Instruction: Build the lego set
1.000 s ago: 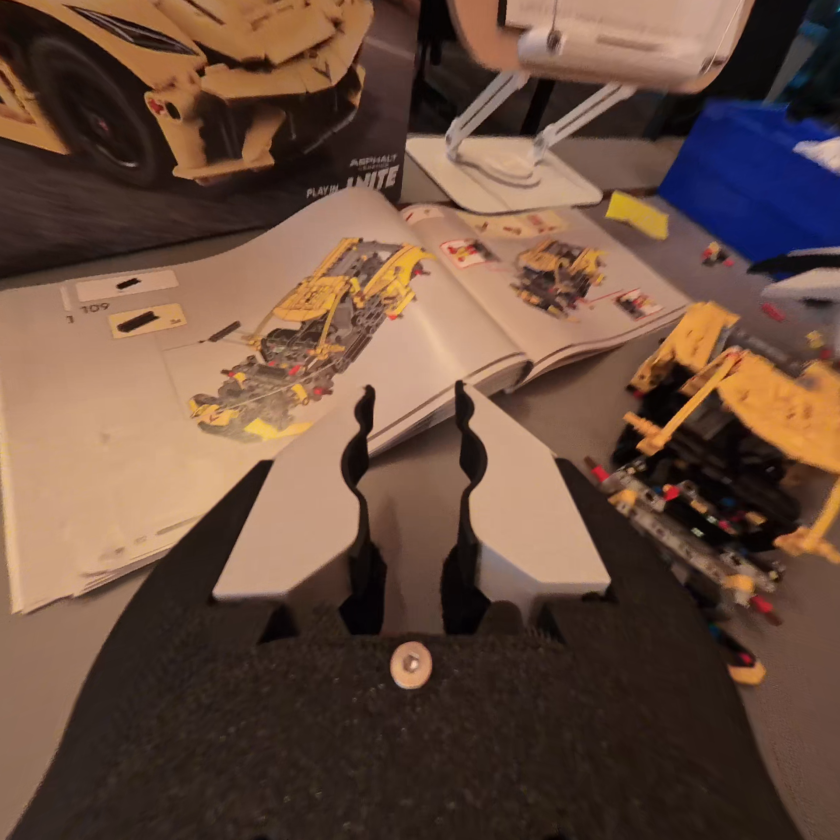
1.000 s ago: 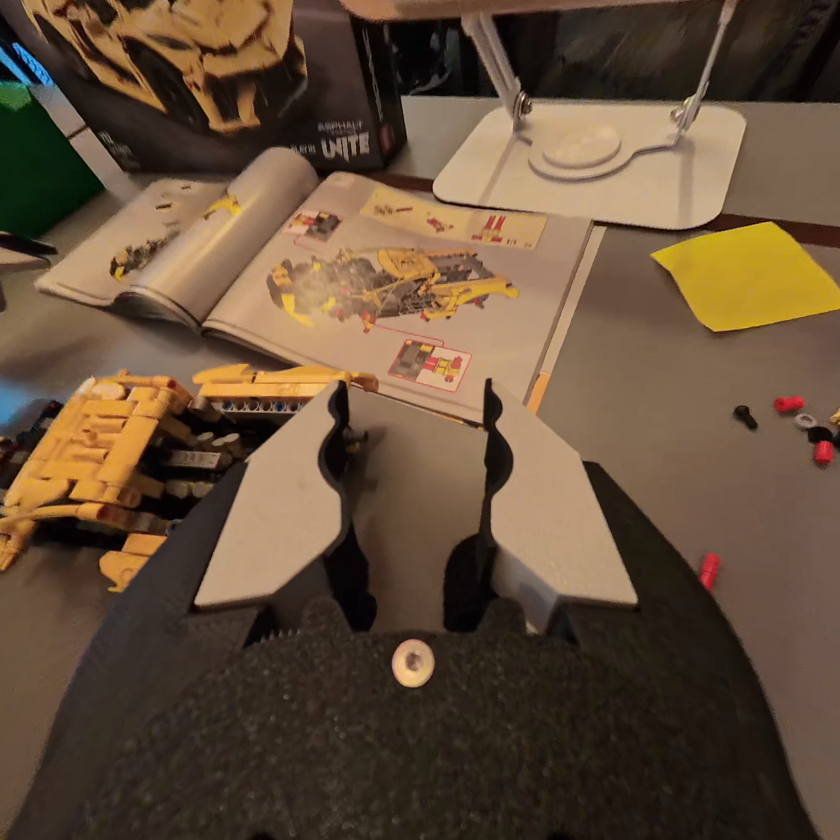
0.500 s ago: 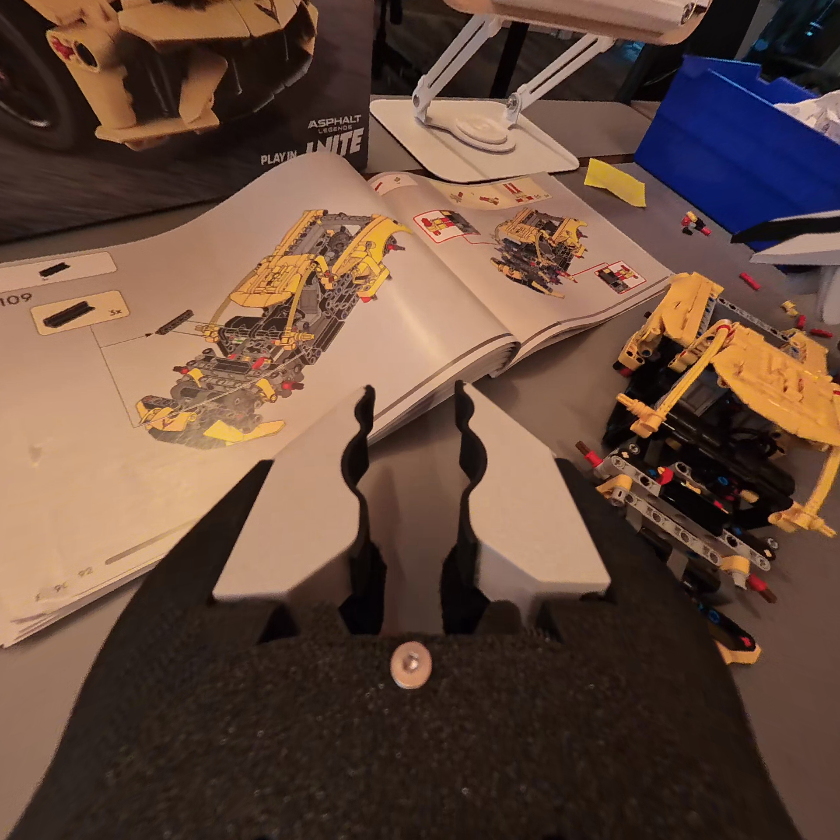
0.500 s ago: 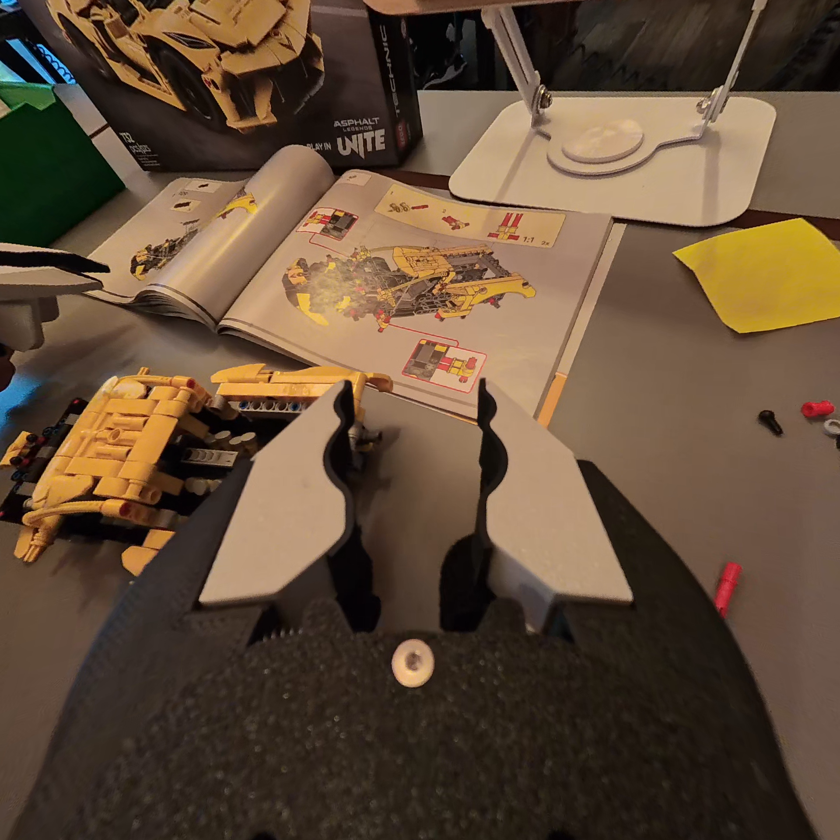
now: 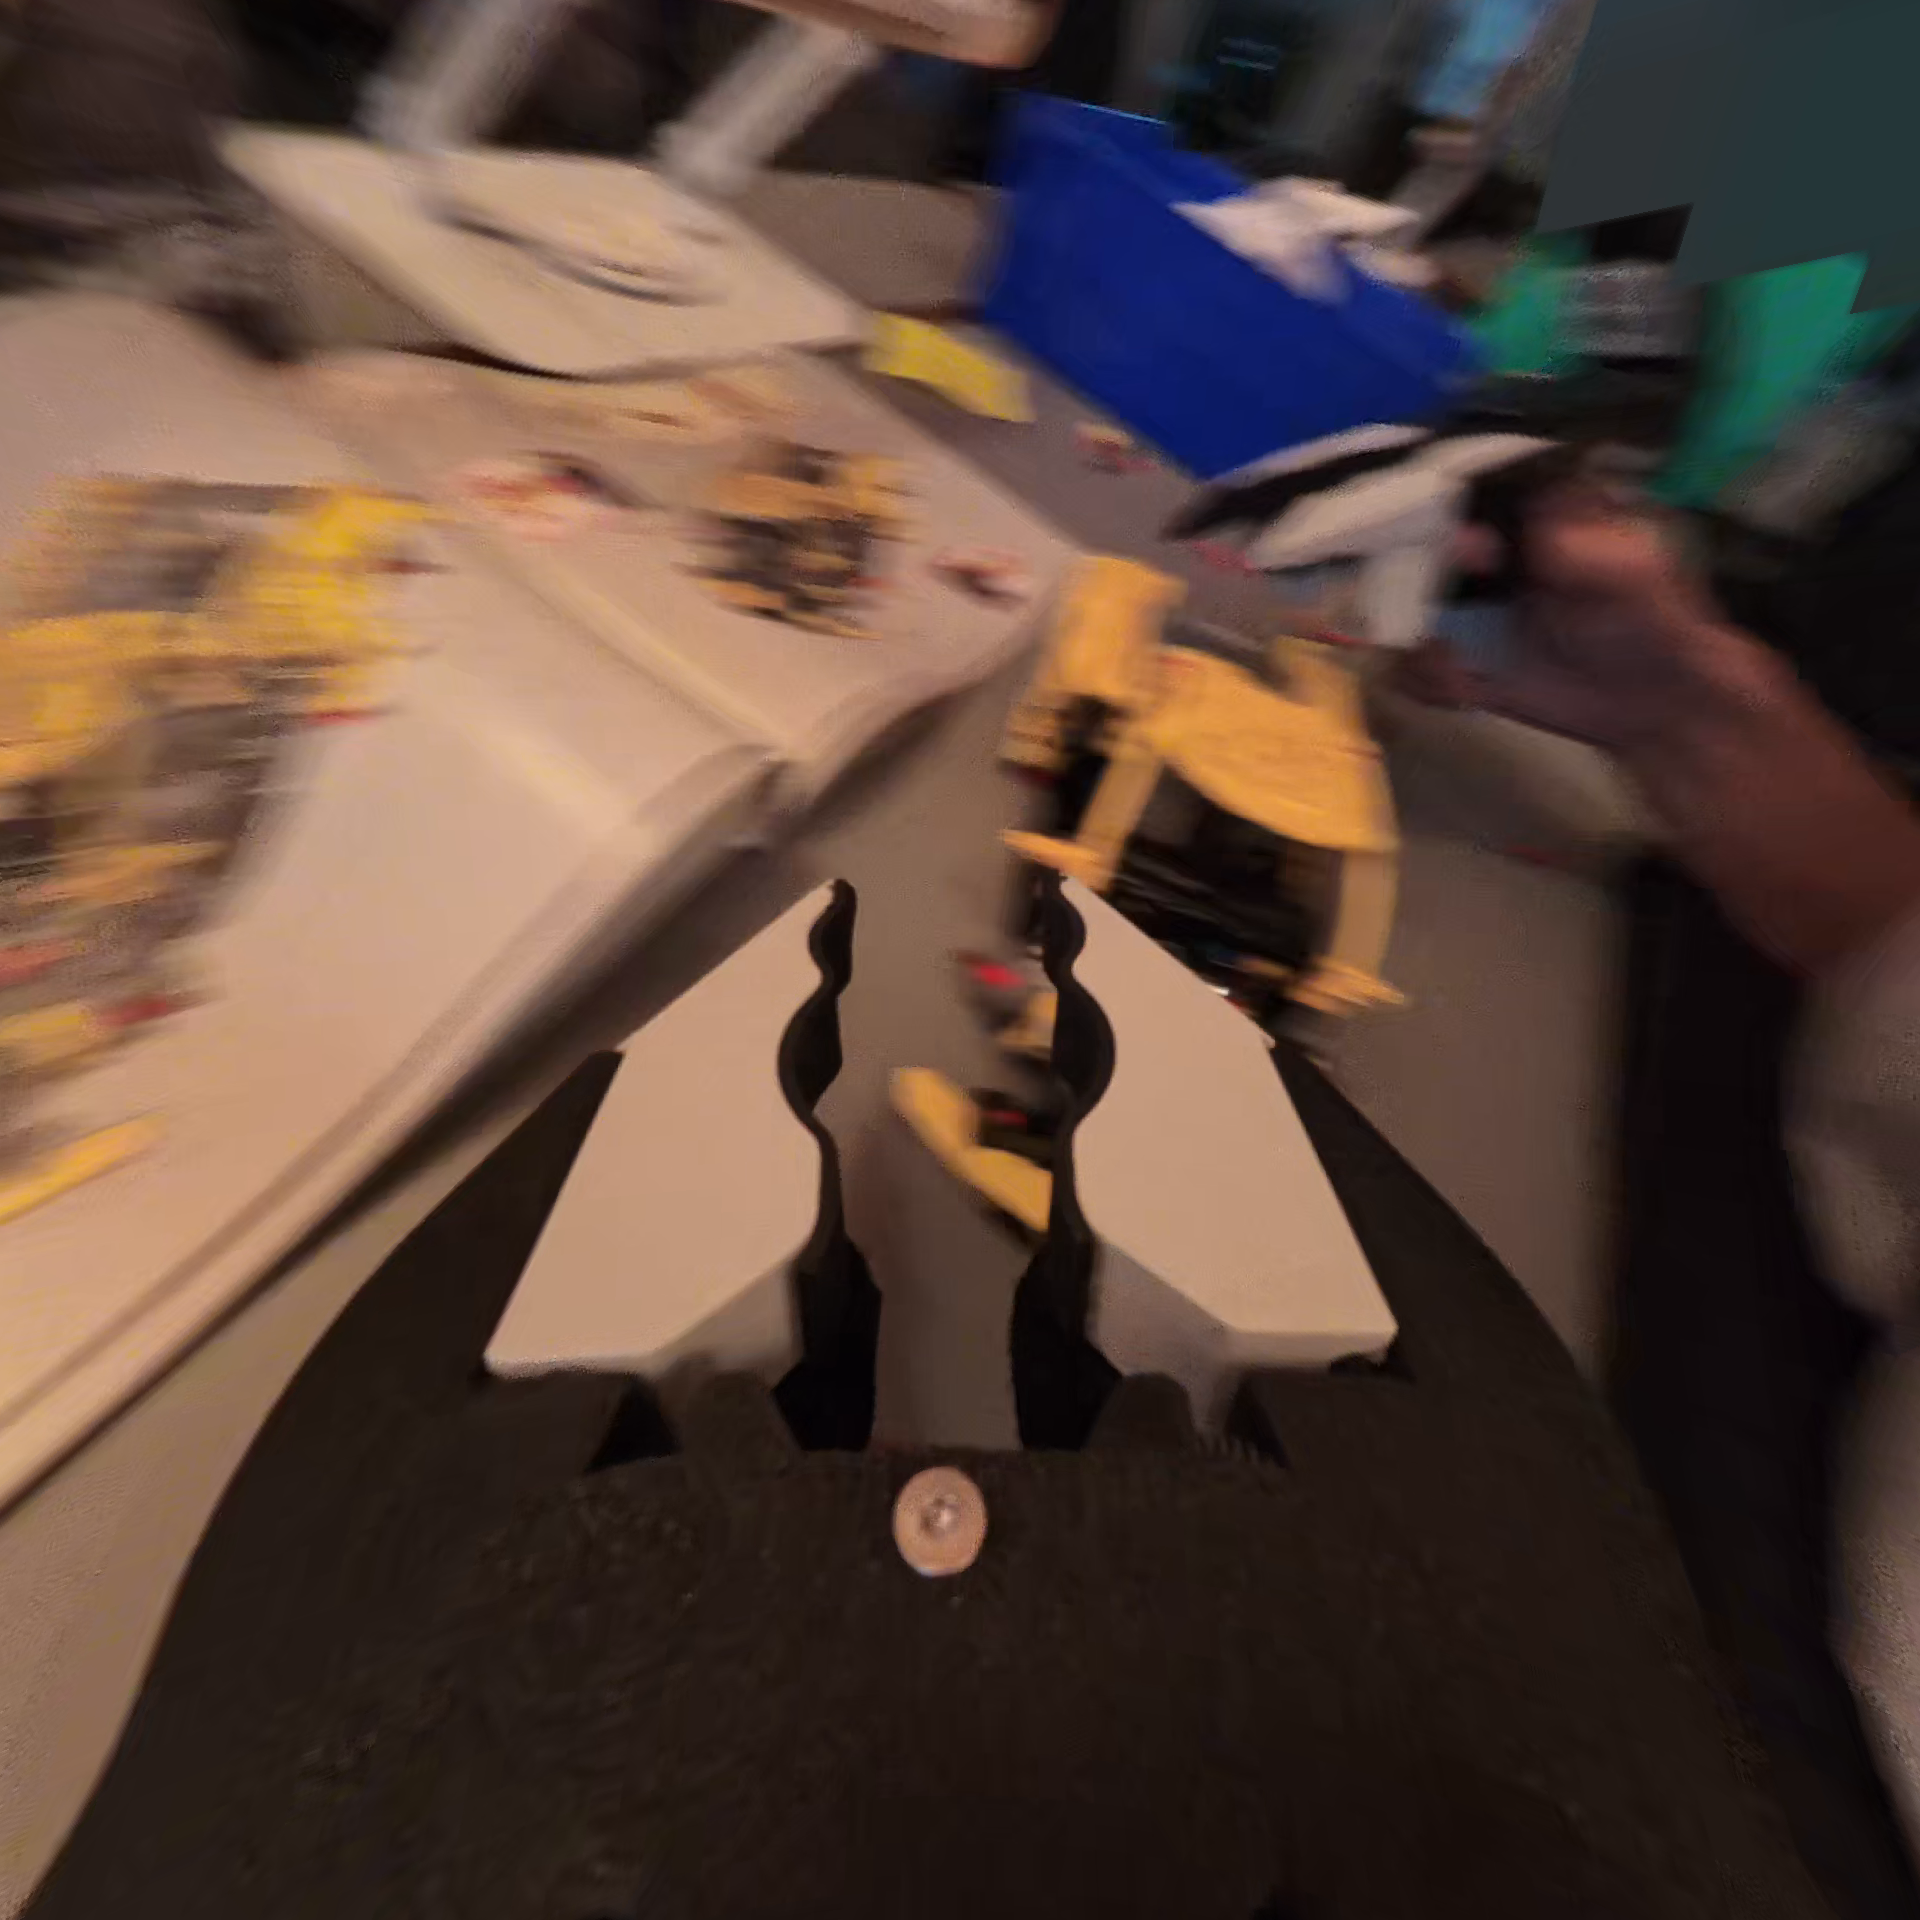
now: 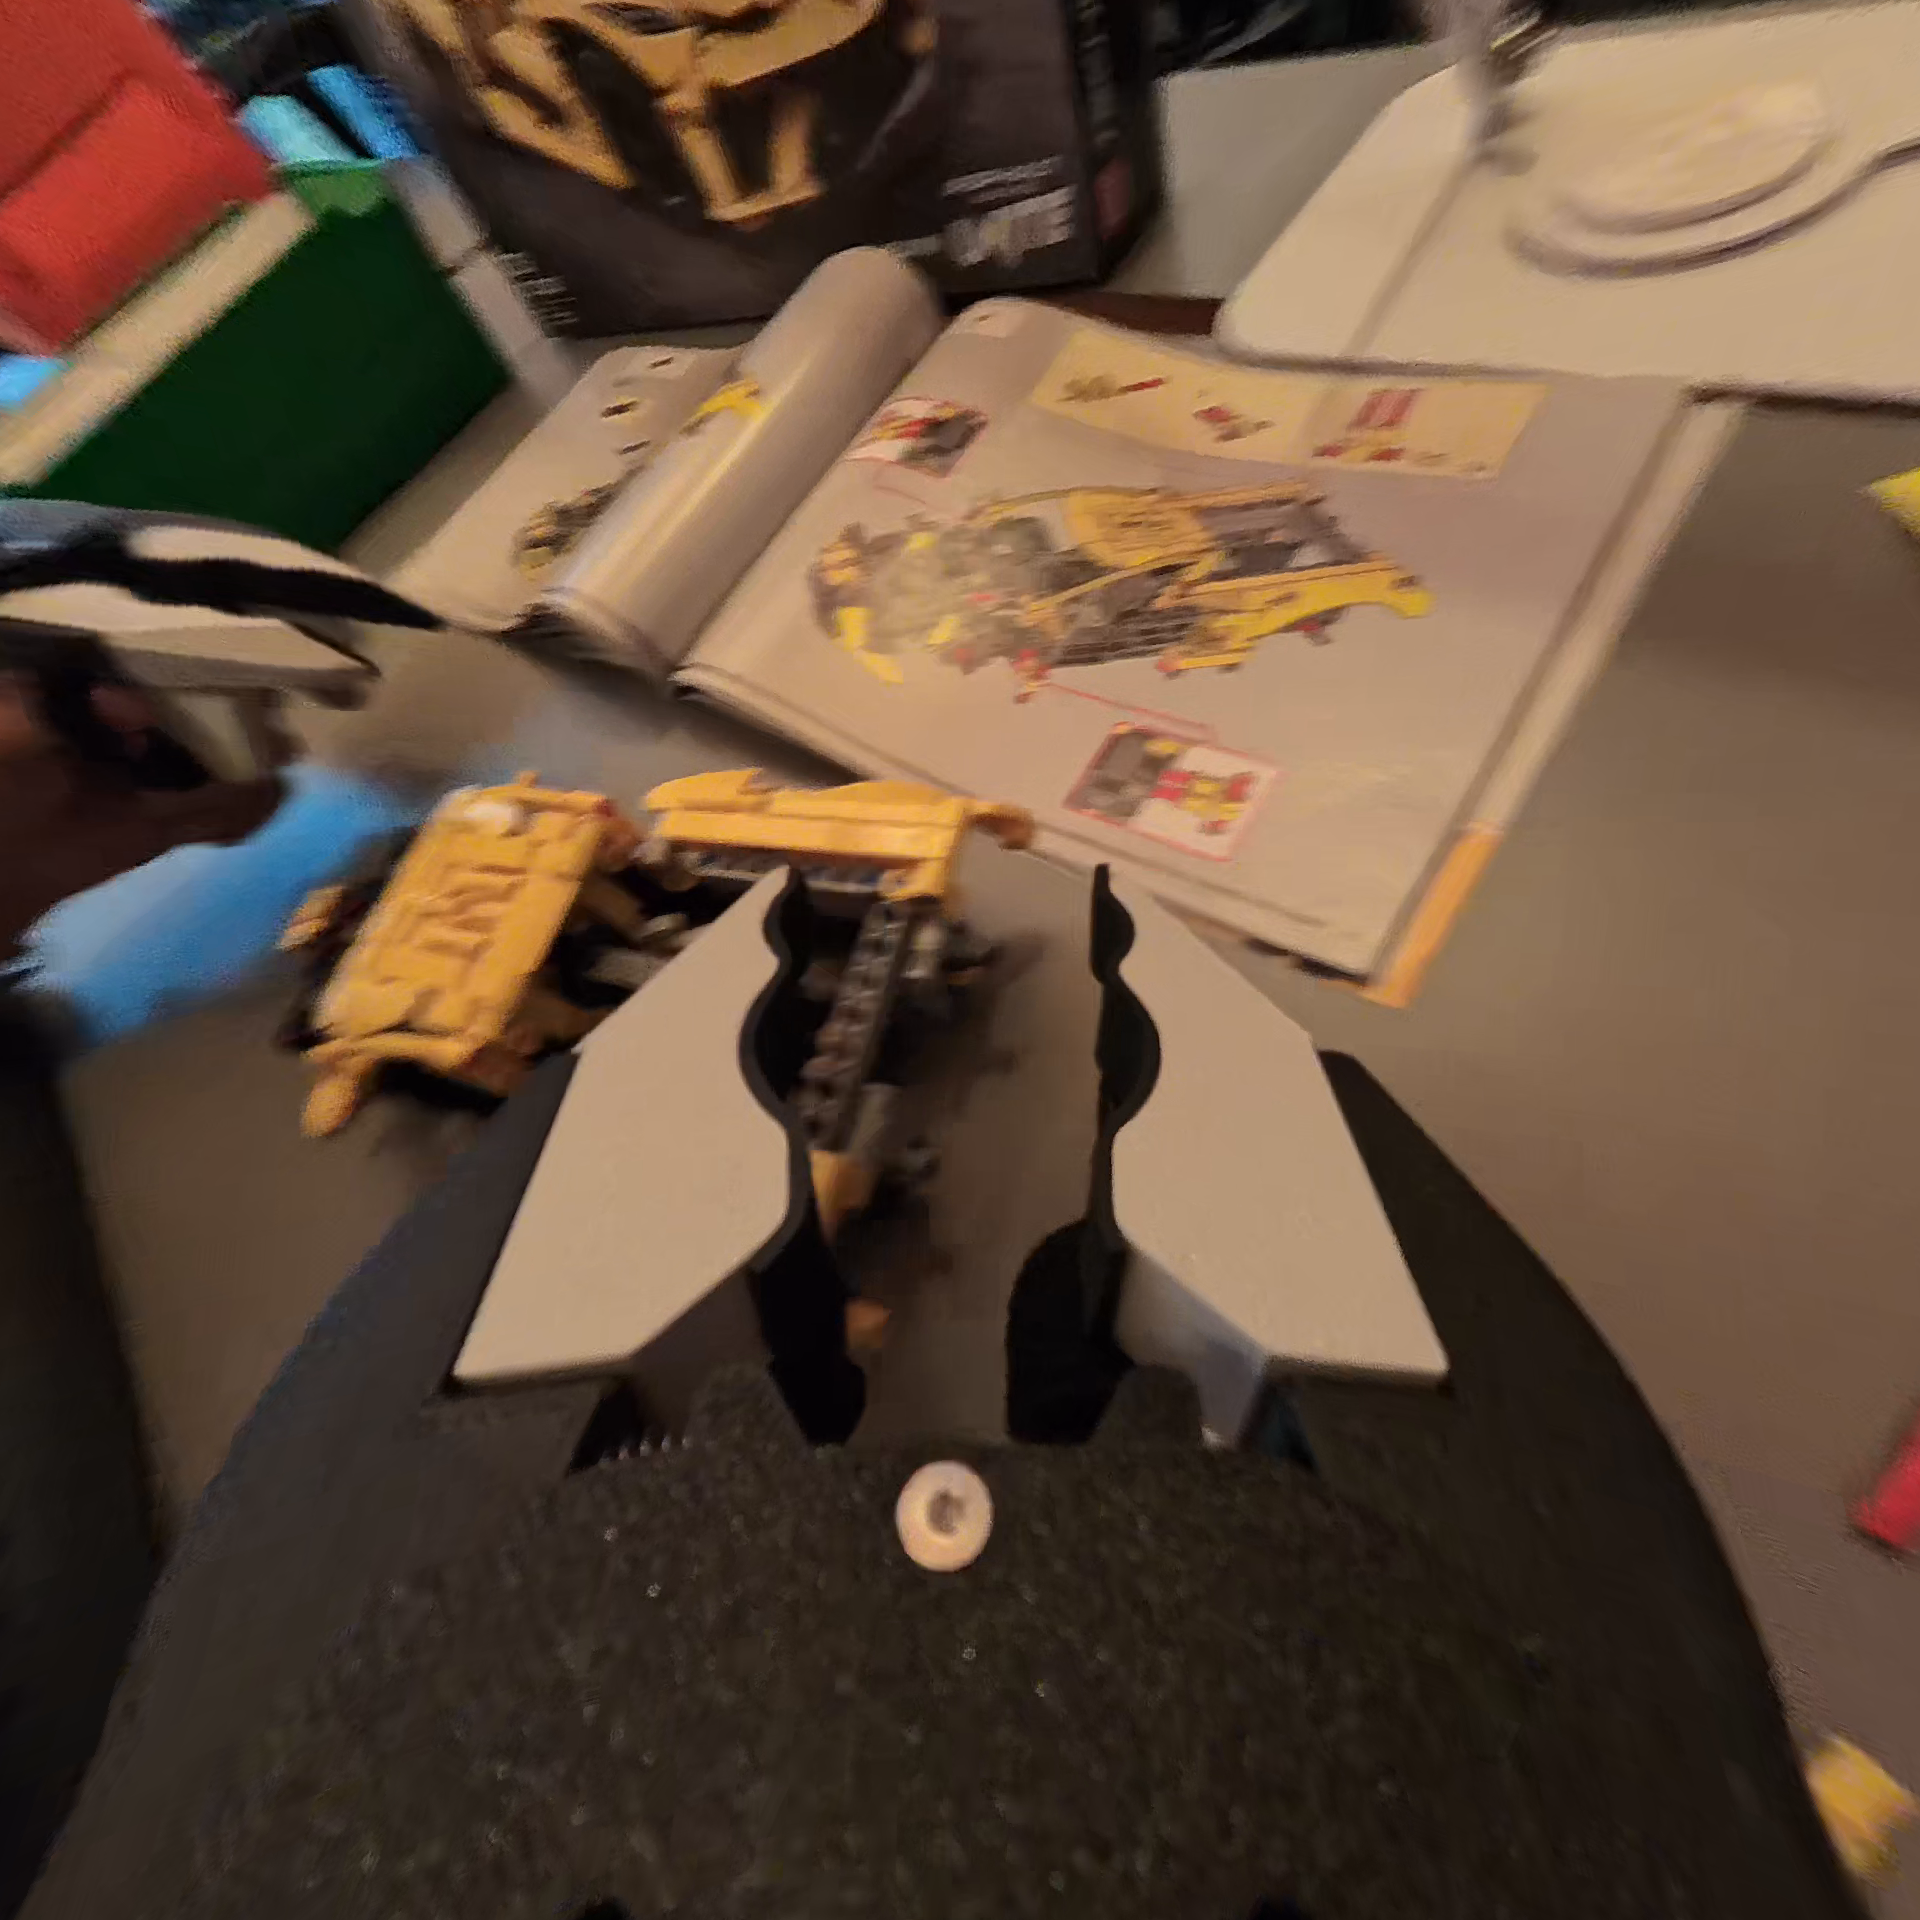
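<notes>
Beside the manual's (image 6: 1195,665) near edge, both tongs (image 5: 948,904) (image 6: 940,894) gape empty over the model (image 6: 623,914).

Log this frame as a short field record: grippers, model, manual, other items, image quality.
left gripper: open, empty, aimed at the model
right gripper: open, empty, model's dark beam seen between its fingers
model: part-built yellow lego car on grey table
manual: instruction booklet open, behind the car
other: set box, blue bin, green bin
image quality: both views motion-blurred
</notes>
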Action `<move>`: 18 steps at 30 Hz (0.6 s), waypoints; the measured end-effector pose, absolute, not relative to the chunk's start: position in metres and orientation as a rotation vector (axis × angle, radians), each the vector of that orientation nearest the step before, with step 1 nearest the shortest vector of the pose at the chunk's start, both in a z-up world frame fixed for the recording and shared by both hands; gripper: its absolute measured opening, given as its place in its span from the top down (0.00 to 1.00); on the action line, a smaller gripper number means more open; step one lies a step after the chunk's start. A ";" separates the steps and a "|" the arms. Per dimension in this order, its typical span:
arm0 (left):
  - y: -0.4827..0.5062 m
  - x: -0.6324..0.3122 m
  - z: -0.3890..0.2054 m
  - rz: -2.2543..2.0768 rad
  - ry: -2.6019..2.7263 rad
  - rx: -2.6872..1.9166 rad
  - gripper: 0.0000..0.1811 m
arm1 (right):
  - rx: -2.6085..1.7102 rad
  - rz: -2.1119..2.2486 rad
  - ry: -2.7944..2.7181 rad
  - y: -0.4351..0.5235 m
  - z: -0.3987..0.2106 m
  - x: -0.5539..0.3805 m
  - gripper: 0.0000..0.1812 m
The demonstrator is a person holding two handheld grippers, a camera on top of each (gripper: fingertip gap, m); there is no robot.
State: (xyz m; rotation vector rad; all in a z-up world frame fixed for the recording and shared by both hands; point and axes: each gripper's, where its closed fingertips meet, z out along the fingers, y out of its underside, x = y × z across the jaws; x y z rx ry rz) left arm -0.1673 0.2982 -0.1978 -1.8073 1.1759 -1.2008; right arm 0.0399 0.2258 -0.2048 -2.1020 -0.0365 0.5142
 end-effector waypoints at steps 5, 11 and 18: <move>0.232 -0.158 -0.217 -1.066 1.622 -1.679 0.53 | -2.191 0.831 -0.050 0.209 -0.221 0.007 0.54; 0.232 -0.160 -0.237 -0.858 1.720 -1.705 0.51 | -2.273 0.790 -0.195 0.191 -0.224 -0.033 0.51; 0.276 -0.200 -0.239 -0.779 1.627 -1.811 0.54 | -2.272 0.843 -0.240 0.196 -0.222 -0.075 0.53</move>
